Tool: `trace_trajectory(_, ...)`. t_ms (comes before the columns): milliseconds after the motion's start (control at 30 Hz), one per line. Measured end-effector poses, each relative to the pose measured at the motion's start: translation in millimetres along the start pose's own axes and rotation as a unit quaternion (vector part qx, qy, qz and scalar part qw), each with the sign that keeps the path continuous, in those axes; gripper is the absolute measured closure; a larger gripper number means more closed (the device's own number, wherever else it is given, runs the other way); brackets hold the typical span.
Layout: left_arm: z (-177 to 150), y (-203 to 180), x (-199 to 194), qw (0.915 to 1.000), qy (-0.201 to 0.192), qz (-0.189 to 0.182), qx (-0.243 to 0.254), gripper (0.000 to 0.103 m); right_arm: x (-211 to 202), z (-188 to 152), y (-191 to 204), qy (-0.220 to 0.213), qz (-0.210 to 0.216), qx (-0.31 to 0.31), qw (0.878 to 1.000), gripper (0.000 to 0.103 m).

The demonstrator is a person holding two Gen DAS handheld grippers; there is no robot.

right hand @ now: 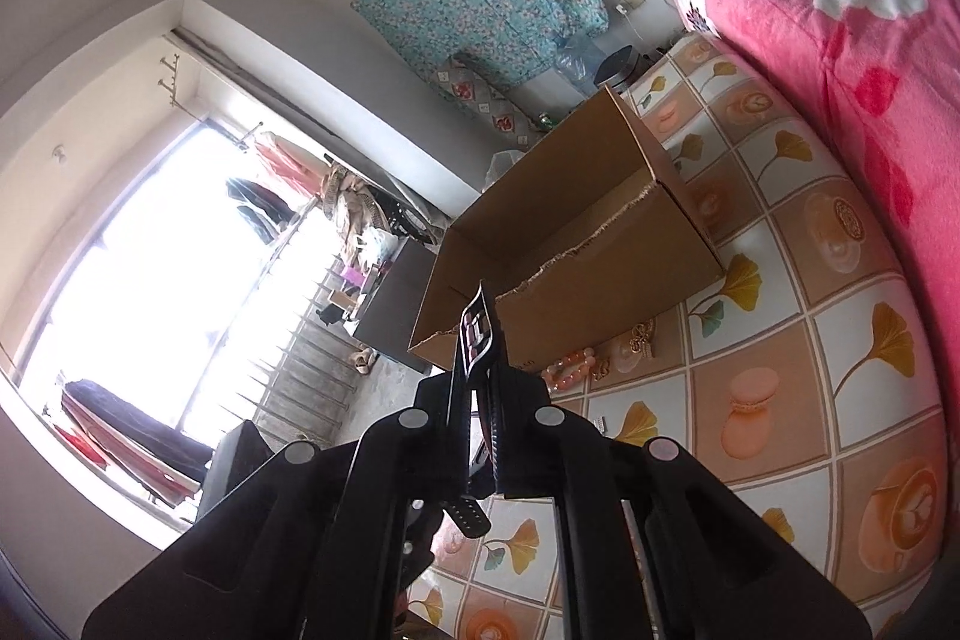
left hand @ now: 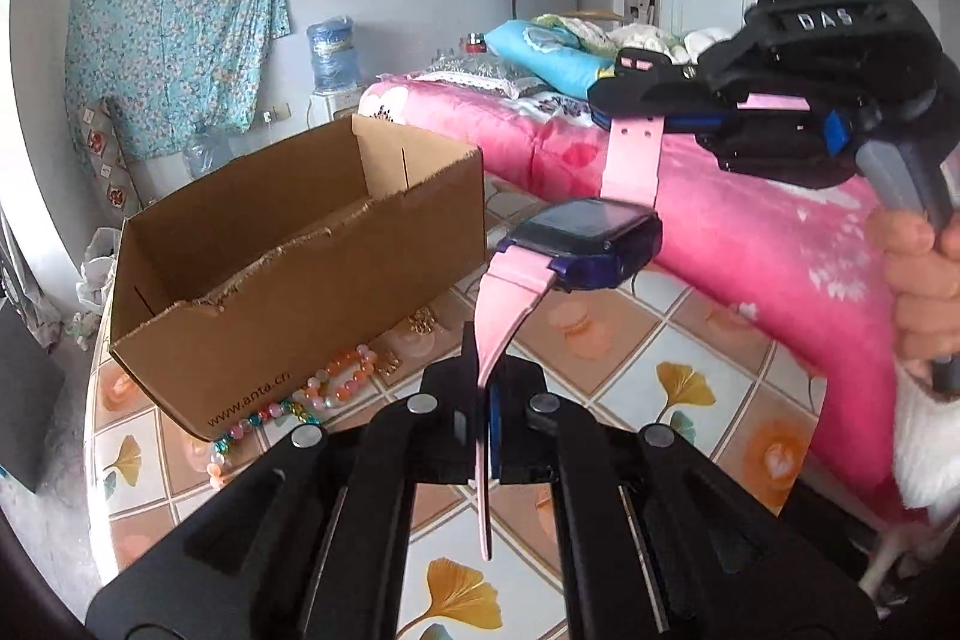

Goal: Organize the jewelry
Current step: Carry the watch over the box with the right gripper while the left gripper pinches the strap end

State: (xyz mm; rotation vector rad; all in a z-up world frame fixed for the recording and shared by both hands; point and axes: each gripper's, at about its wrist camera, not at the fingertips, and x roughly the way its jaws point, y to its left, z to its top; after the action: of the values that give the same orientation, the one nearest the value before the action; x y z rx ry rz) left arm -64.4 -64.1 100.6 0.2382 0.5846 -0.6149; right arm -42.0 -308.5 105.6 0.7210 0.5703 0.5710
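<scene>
Both grippers, left (left hand: 489, 400) and right (left hand: 624, 109), are clamped on opposite straps of the pink watch (left hand: 591, 235), held up right of the open cardboard box (left hand: 288, 280). Bead bracelet (left hand: 336, 388) lies near the box on the table (left hand: 630, 358).

Daylight floods in through the large barred window (right hand: 150, 292), which is blown out to white in the right wrist view. The room looks soft and evenly lit, with faint shadows. Both fisheye views bend hard at their dark, vignetted corners, and the nearest black tongs (left hand: 486, 400) look slightly soft.
</scene>
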Motion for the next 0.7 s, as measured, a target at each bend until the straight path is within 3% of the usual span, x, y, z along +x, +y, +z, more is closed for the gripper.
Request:
trace_trajectory(167,26,24,-18,0.9989,-0.034,-0.011,-0.029,0.101,6,23,29,-0.002,-0.002,-0.052,0.999,0.096)
trace_trajectory(333,55,66,-12,0.9966,-0.032,-0.03,-0.069,0.1,37,60,50,0.023,-0.021,-0.084,0.996,0.095)
trace_trajectory(433,75,98,6,0.9959,-0.007,-0.035,-0.083,0.1,62,81,54,0.043,-0.03,-0.09,0.995,0.095)
trace_trajectory(567,101,143,38,0.9956,0.036,0.001,-0.087,0.1,111,112,48,0.091,-0.054,-0.097,0.99,0.094)
trace_trajectory(700,110,182,87,0.9888,0.094,-0.021,-0.114,0.1,162,132,30,0.143,-0.09,-0.092,0.981,0.094)
